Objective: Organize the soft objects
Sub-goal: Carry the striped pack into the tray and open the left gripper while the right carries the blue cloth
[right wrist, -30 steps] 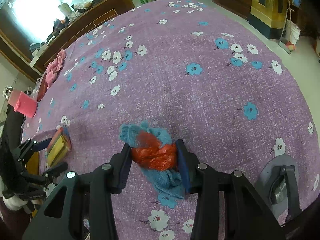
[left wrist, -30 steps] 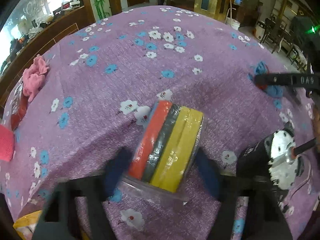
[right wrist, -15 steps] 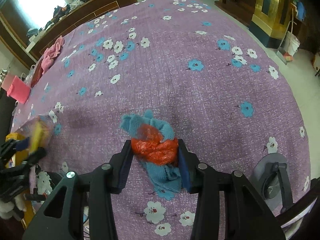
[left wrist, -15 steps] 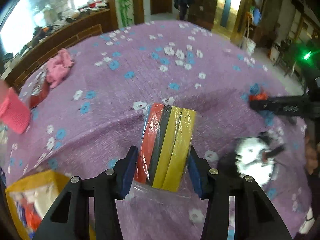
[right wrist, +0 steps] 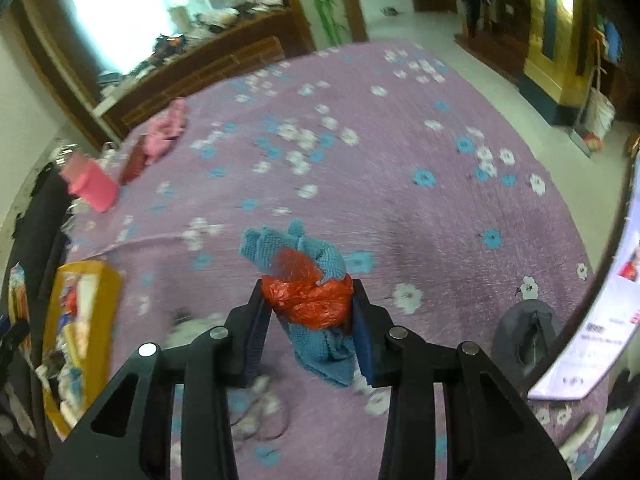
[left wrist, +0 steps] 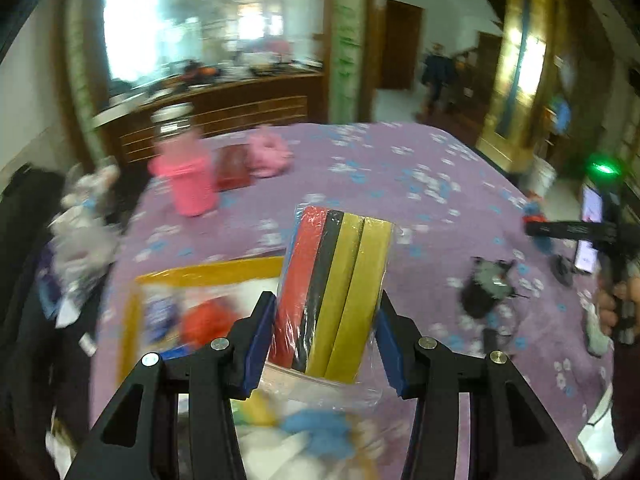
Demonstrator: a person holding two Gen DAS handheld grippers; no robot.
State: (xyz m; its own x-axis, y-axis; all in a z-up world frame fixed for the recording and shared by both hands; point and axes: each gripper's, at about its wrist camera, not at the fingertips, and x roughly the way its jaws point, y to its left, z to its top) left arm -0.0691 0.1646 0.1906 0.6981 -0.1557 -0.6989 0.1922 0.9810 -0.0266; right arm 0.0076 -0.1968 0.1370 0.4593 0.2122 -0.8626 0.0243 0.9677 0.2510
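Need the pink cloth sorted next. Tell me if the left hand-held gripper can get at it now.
Probably not: the left hand-held gripper is shut on the wrapped sponge pack, and the pink cloth lies far across the table.

No text, label or number can be read in either view. The white sheet (right wrist: 592, 328) at the right edge of the right wrist view carries red and dark print, perhaps characters, too blurred and small to make out.

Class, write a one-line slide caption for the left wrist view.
Left gripper holds a bagged sponge pack above the yellow bin on the floral cloth.
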